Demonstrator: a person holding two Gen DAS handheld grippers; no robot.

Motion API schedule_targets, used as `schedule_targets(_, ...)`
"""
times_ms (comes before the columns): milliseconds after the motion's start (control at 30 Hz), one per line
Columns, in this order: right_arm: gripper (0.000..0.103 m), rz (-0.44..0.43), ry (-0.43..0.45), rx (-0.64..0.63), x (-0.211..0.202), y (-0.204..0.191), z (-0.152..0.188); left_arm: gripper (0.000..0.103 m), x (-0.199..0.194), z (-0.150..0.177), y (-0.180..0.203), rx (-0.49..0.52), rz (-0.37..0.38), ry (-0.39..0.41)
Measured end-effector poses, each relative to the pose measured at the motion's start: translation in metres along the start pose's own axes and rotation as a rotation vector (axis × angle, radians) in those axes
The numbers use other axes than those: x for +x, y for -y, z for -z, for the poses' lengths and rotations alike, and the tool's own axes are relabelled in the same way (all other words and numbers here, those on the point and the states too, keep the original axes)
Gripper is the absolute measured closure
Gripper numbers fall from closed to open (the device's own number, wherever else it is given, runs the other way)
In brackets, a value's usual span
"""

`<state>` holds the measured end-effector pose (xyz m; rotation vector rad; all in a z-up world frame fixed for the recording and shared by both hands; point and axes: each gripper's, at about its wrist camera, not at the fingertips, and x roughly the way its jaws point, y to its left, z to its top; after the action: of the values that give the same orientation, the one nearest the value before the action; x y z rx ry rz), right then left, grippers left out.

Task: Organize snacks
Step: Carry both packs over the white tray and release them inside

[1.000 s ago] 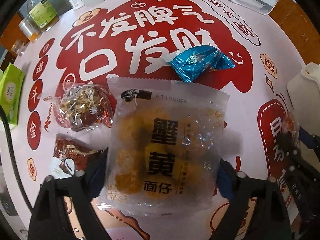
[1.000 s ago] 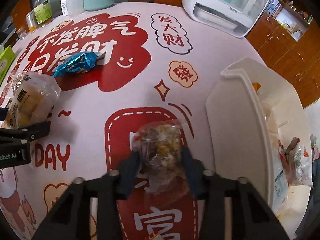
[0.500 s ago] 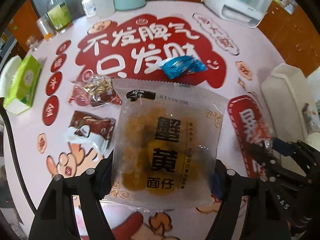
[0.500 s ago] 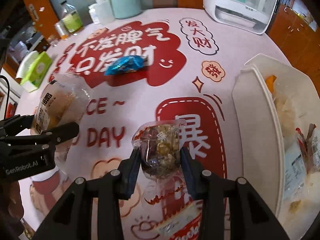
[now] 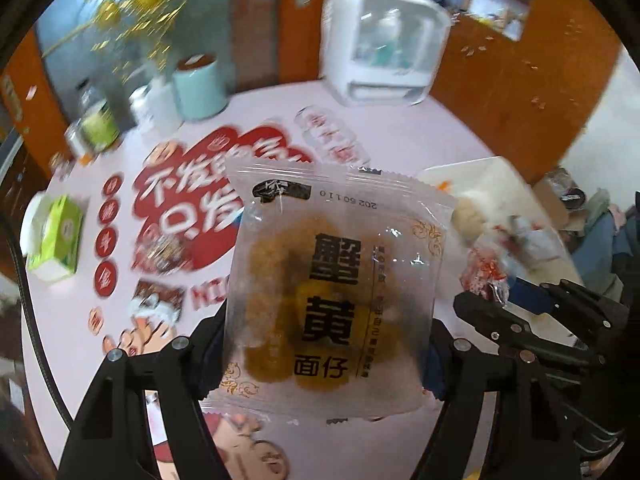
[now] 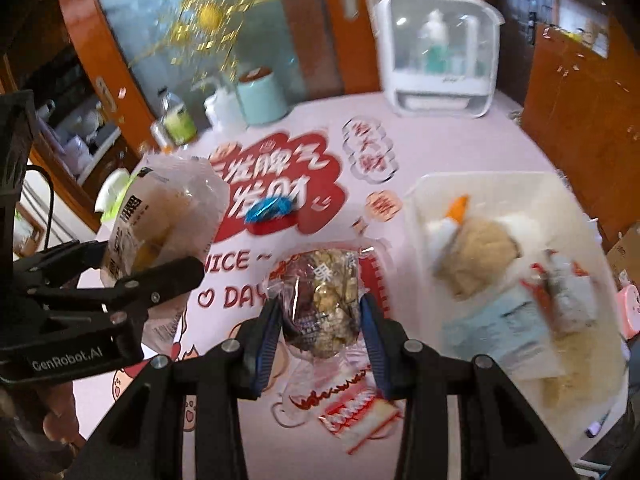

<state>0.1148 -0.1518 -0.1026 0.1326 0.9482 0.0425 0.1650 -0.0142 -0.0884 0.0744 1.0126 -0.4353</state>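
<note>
Left wrist view: my left gripper [image 5: 326,332] is clamped on a wide clear packet of yellow cakes [image 5: 334,284], its pads pressing both side edges, the packet standing up in front of the lens and clear of the table [image 5: 420,136]. Its jaws eased in a little just now, with the packet between them. In the right wrist view my right gripper [image 6: 318,322] is closed on a small bag of nut candy [image 6: 322,300], held between the blue pads and also off the tabletop.

I judge this to be the carry step: both snacks are picked up and neither is dropped yet. The white bin [image 6: 416,200] sits to the right of both tools, near the right gripper and already holding other packets. Next I need to swing each load over its rim and only then let the jaws part.

Left on the table are a blue wrapper [image 6: 270,208] and a brown packet [image 5: 158,298].
</note>
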Motion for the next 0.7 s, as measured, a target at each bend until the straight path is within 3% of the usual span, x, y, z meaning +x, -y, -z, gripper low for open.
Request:
schedule_targets(433, 0.063, 0.149, 0.213, 0.039, -0.087, 0.133, -0.059, 0.027, -0.020, -0.058, 0.156, 0.154, 0.112, 0.127)
schedule_targets(567, 0.063, 0.177, 0.252, 0.038, -0.091, 0.169, -0.085, 0.027, -0.012, -0.073, 0.190, 0.159, 0.123, 0.139)
schedule_targets(700, 0.062, 0.149, 0.252, 0.071, -0.081, 0.199, -0.106, 0.026, 0.007, -0.077, 0.217, 0.171, 0.108, 0.101)
